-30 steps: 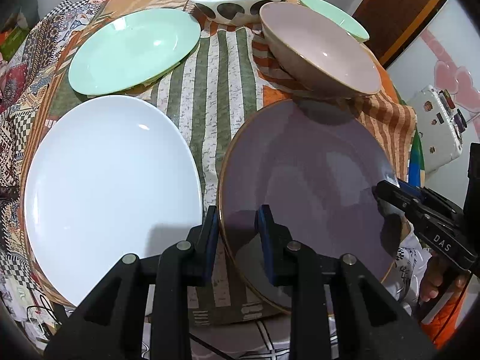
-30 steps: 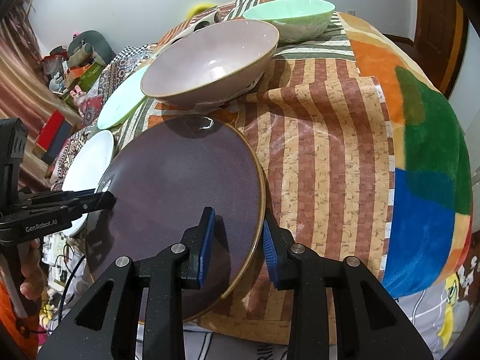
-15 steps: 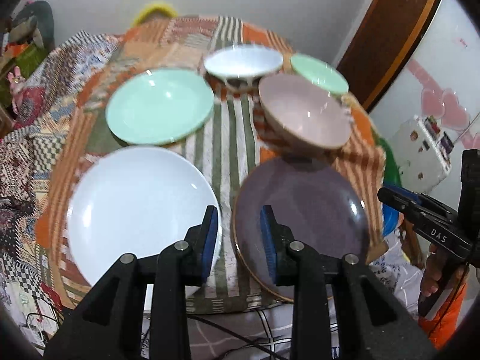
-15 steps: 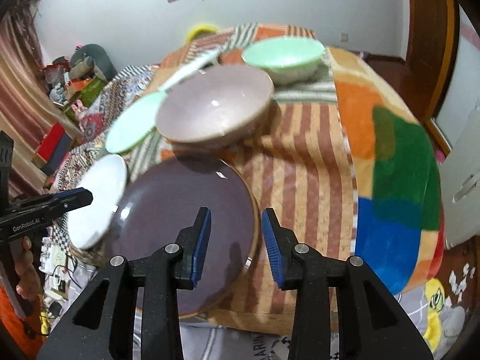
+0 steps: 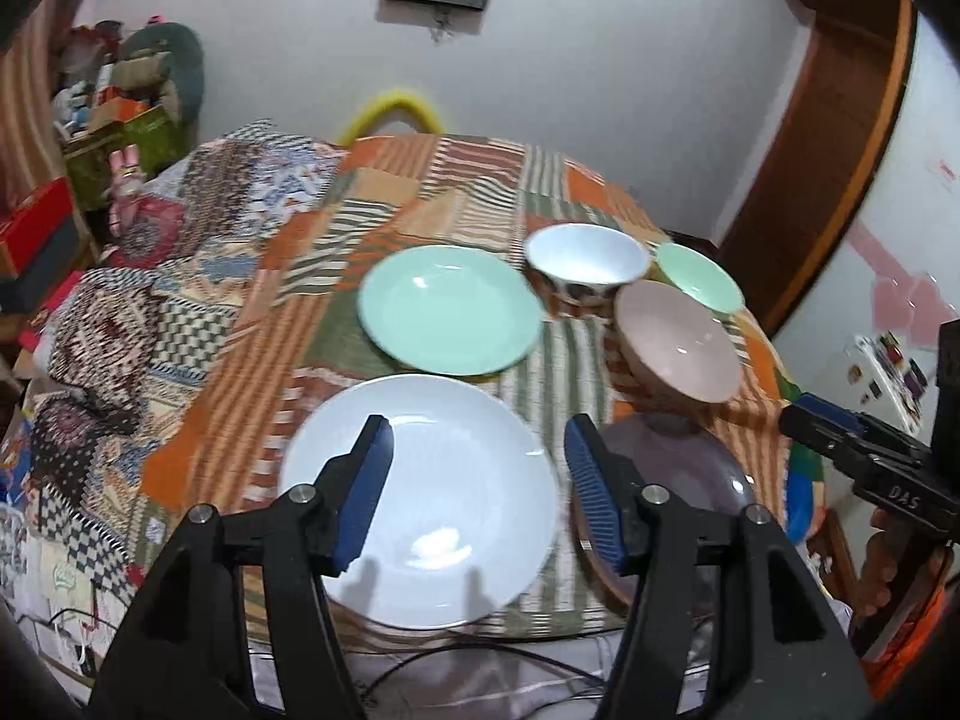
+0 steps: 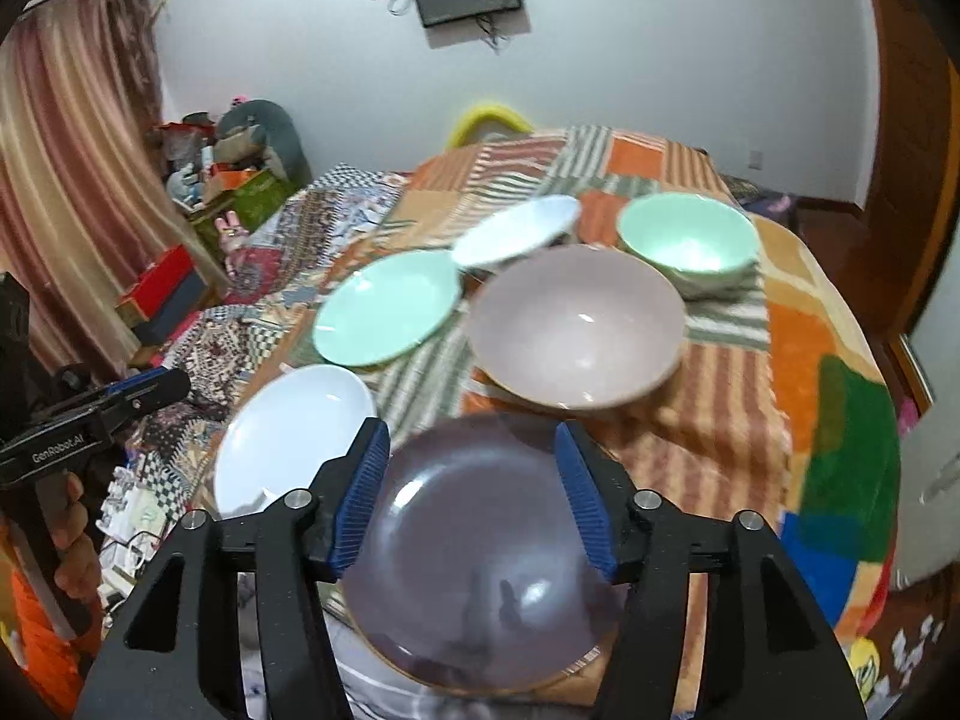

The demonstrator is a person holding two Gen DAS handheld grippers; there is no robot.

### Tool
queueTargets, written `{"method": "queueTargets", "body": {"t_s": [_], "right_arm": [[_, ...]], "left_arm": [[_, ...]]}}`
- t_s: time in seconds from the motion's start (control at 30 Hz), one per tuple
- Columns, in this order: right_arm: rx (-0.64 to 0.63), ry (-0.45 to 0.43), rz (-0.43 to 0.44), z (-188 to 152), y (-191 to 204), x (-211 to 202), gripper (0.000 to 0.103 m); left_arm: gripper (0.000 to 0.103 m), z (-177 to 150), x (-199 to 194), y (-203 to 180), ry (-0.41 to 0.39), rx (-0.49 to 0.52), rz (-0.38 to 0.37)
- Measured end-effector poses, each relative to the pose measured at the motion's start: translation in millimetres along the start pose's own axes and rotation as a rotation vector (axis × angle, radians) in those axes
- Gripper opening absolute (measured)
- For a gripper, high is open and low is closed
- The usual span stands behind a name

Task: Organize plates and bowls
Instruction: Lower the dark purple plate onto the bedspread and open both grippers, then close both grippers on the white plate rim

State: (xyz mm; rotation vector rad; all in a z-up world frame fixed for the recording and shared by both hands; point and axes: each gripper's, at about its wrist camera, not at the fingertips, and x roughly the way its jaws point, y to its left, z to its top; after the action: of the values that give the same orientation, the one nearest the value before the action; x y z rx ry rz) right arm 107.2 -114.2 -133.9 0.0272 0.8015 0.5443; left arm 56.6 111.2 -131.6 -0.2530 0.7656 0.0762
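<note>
Left gripper (image 5: pixel 477 483) and right gripper (image 6: pixel 471 495) opening, empty; purple plate (image 6: pixel 480 576): rigid, glazed, slippery, breakable; grasp at rim.

"DAS" stands on the right gripper (image 5: pixel 798 420) body, "GenRobot.AI" (white print) on the left gripper (image 6: pixel 171 384)

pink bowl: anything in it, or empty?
Empty. The pink bowl sits upright on the patchwork cloth; the right wrist view shows its whole inside, bare glaze with only a light glint, and nothing stacked in it.
</note>
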Motion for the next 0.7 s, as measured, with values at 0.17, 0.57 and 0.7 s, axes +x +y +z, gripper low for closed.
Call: {"method": "queueTargets", "body": {"t_s": [0.17, 0.57, 0.7], "right_arm": [[-0.033, 0.014, 0.032, 5.5, 18.9, 12.2, 0.058], [-0.104, 0.105, 0.080, 13.5, 57.2, 62.5, 0.059], [-0.125, 0.139, 0.079, 14.0, 66.6, 78.9, 0.059]], "left_arm": [[0.063, -7.8, 4.0, 29.1, 0.013, -0.051, 0.057], [0.063, -33.9, 27.4, 81.6, 0.088, -0.112, 0.144], [0.063, -41.2, 37.5, 98.4, 0.121, -0.145, 0.146]]}}
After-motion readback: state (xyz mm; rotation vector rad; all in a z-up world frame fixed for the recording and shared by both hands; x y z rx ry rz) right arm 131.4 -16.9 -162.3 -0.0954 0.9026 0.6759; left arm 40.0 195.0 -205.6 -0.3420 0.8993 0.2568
